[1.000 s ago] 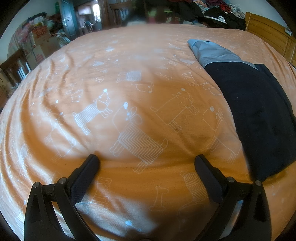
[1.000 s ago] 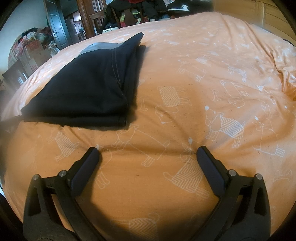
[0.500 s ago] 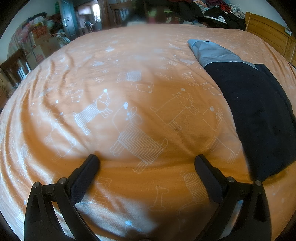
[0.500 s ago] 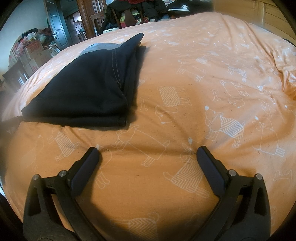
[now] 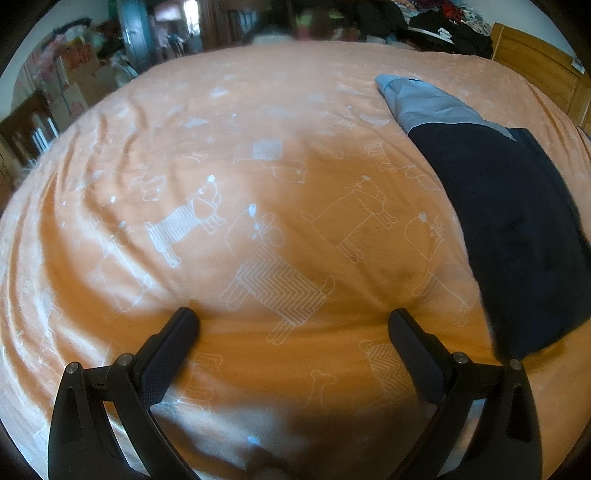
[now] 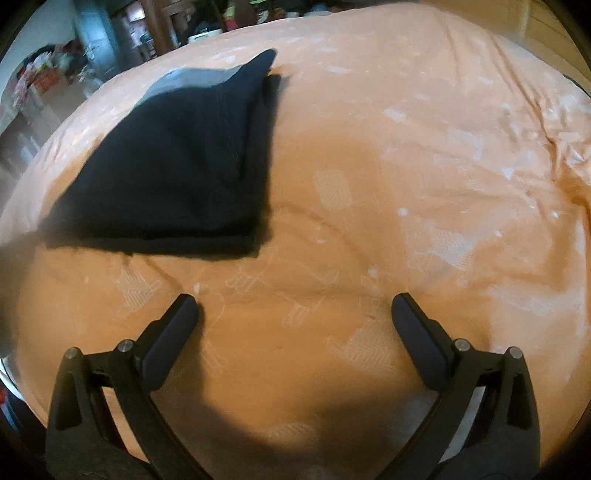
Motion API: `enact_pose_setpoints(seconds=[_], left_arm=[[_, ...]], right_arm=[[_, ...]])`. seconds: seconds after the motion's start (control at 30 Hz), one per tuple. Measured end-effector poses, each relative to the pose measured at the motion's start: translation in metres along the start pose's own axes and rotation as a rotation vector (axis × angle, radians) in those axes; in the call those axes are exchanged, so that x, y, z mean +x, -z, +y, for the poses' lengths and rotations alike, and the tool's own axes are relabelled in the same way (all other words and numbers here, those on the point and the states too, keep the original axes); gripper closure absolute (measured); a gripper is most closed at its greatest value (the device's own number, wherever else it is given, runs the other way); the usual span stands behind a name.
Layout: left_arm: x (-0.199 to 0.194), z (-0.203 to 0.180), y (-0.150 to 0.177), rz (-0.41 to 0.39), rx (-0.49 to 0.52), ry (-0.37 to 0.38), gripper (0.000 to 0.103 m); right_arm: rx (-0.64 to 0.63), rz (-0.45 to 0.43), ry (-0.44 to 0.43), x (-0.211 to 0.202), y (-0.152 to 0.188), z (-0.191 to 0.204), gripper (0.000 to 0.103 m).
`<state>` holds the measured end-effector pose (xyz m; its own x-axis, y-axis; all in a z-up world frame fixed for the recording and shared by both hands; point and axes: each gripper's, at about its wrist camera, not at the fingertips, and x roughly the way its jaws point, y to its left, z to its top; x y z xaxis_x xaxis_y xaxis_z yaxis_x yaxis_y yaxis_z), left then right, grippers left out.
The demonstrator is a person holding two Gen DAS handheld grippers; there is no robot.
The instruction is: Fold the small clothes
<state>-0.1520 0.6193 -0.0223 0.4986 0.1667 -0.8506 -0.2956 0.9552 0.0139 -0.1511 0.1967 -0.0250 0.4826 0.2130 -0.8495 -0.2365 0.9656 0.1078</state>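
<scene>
The fingers [image 5: 168, 354] of the left gripper [image 5: 293, 321] are spread wide apart with nothing held between them, and only the orange bed cover [image 5: 258, 166] is seen in the gap. The fingers [image 6: 170, 341] of the right gripper [image 6: 295, 306] are likewise spread wide and empty, set low over the same cover, which is printed with white outline animals. The folded dark garment [image 5: 517, 229] is laid flat on the bed, apart from both pairs of fingers. In the left wrist view it is found ahead and to the right of the right-hand finger, stretching toward the far edge of the bed, where a grey-blue part [image 5: 424, 103] of it is turned out; its near corner is seen close to the right-hand finger's mount, though contact cannot be told. In the right wrist view the garment [image 6: 177, 166] is placed ahead and to the left of the left-hand finger, with a strip of bare cover between its near hem and the fingertip. A wooden headboard [image 5: 535, 81] is seen at the far right corner of the bed, and heaped clothes [image 5: 443, 22] are seen beyond the far edge. The right wrist view is somewhat blurred.
</scene>
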Motion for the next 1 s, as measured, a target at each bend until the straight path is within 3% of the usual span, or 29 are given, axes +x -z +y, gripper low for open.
enact_pose_setpoints(seconds=[0.1,0.23,0.33,0.43,0.5,0.53,0.6,0.67,0.77,0.9,1.0], left_arm=[[-0.021,-0.004,-0.006,0.006,0.049,-0.007,0.003],[-0.101,-0.017,-0.023,-0.163,0.073,0.040,0.005],[-0.220,-0.031,-0.036,-0.446,0.100,0.073,0.002],[-0.317,-0.037,-0.023,-0.695,0.105,0.094,0.000],[-0.366,-0.037,-0.004,-0.844,0.088,0.181,0.000],[-0.380,-0.039,0.003,-0.882,0.090,0.213,0.000],[-0.392,-0.045,0.010,-0.862,0.101,0.325,0.000],[-0.387,-0.053,0.011,-0.743,0.109,0.405,0.000],[-0.376,-0.066,0.021,-0.686,0.123,0.347,0.000],[-0.366,-0.064,0.029,-0.660,0.113,0.296,0.000],[-0.360,-0.063,0.030,-0.655,0.089,0.216,0.000]], right_arm=[[0.016,-0.078,0.024,-0.035,-0.005,0.002,0.000],[-0.012,-0.248,0.014,-0.114,-0.016,0.024,0.000],[-0.054,-0.446,0.007,-0.197,-0.020,0.048,0.000],[-0.094,-0.685,0.053,-0.276,-0.012,0.074,0.000],[-0.088,-0.762,0.090,-0.300,0.000,0.086,0.000],[-0.091,-0.776,0.095,-0.307,0.003,0.093,0.000],[-0.102,-0.718,0.030,-0.303,0.001,0.103,0.000],[-0.102,-0.635,0.035,-0.289,-0.008,0.109,0.000],[-0.121,-0.551,0.136,-0.277,-0.006,0.119,0.000],[-0.114,-0.515,0.118,-0.272,-0.002,0.116,0.000],[-0.096,-0.469,0.089,-0.269,-0.001,0.108,0.000]])
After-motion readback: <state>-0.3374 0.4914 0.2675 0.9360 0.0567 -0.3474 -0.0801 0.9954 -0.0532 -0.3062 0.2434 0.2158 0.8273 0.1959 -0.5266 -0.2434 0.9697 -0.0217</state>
